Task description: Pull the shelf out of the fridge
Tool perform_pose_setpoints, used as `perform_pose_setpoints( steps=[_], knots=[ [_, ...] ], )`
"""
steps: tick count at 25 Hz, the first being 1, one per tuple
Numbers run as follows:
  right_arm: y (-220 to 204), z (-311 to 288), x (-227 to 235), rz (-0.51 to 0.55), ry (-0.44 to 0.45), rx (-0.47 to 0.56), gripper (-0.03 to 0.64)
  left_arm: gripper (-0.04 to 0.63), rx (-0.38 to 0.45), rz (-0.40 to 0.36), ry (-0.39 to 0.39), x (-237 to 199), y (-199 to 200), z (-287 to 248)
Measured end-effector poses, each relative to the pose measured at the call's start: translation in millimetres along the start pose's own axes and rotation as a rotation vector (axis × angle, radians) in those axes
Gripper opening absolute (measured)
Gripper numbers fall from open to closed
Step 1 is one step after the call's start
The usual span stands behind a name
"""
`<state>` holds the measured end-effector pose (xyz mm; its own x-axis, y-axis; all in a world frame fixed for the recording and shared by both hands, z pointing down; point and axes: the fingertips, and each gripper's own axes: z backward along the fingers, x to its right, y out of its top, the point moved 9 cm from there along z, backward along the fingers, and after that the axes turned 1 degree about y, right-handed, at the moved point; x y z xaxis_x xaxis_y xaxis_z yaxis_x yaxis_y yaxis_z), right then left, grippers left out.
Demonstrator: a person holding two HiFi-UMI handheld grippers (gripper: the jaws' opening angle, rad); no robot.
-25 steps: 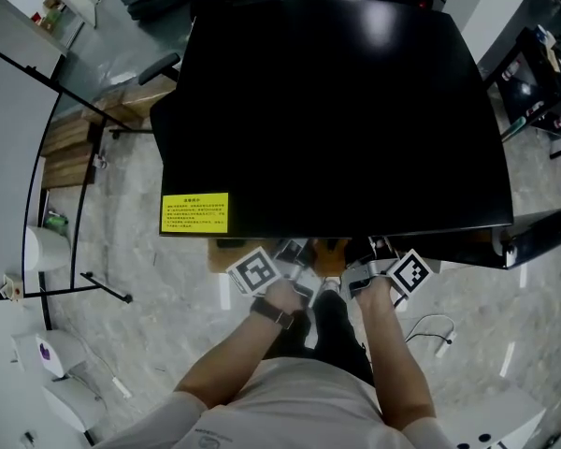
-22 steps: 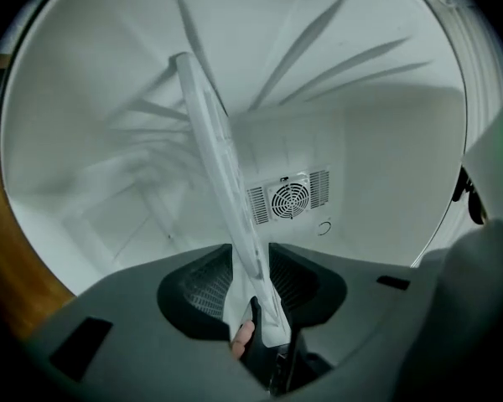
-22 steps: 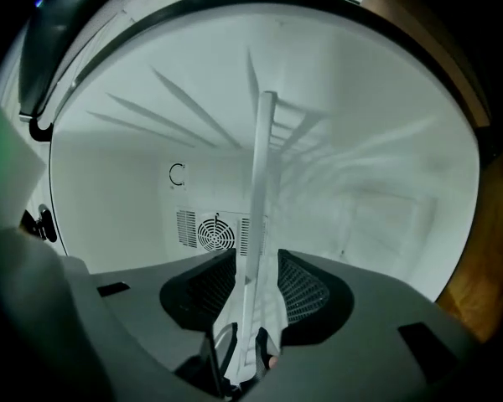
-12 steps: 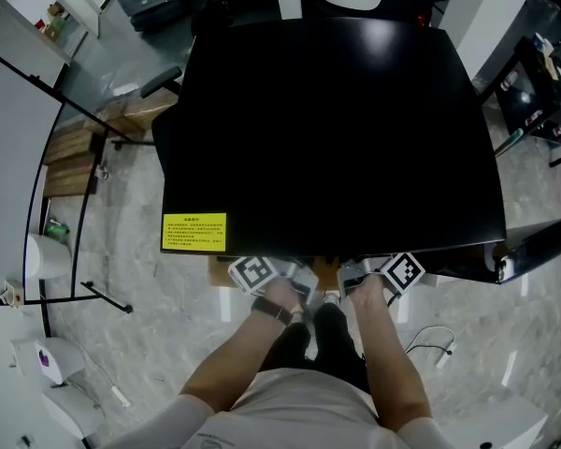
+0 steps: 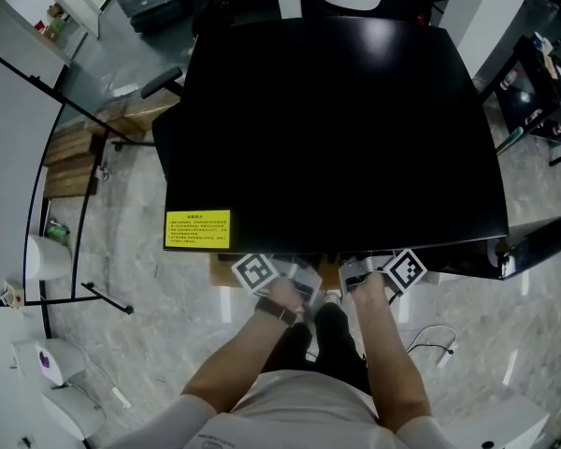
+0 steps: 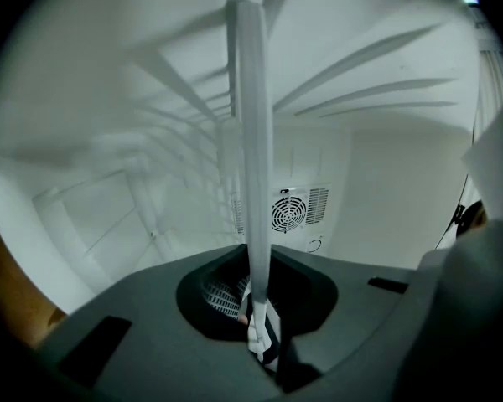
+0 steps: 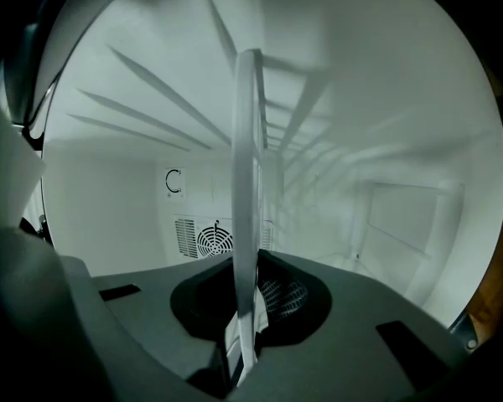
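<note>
Left gripper (image 5: 297, 277) and right gripper (image 5: 357, 274) have slid forward under the black top of the fridge (image 5: 337, 129).
Both sets of jaws are closing on the front edge of the white shelf (image 6: 256, 182), which sits inside the white cavity, in front of a round fan vent (image 6: 289, 213). Pale marble floor (image 5: 140, 344) surrounds the fridge.

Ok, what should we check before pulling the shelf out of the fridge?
1. Left gripper has the shelf edge between its fingers: ok, they are closing on it.
2. Right gripper has the edge between its fingers too: ok, also closing.
3. Both grippers side by side at the fridge front: ok.
4. Grip firm enough to pull: cannot tell.
5. Nothing standing on the shelf: none seen, ok.
</note>
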<state>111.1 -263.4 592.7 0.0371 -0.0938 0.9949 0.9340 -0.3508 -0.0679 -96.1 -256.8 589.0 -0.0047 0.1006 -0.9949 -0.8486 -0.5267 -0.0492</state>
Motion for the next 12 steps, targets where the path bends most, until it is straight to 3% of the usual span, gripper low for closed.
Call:
perform_pose_setpoints(
  steps=[12],
  knots=[
    [-7.6, 26.5, 0.3, 0.002, -0.001, 0.003, 0.043, 0.031, -0.026, -0.001, -0.013, 0.5, -11.8, 18.5]
  ],
)
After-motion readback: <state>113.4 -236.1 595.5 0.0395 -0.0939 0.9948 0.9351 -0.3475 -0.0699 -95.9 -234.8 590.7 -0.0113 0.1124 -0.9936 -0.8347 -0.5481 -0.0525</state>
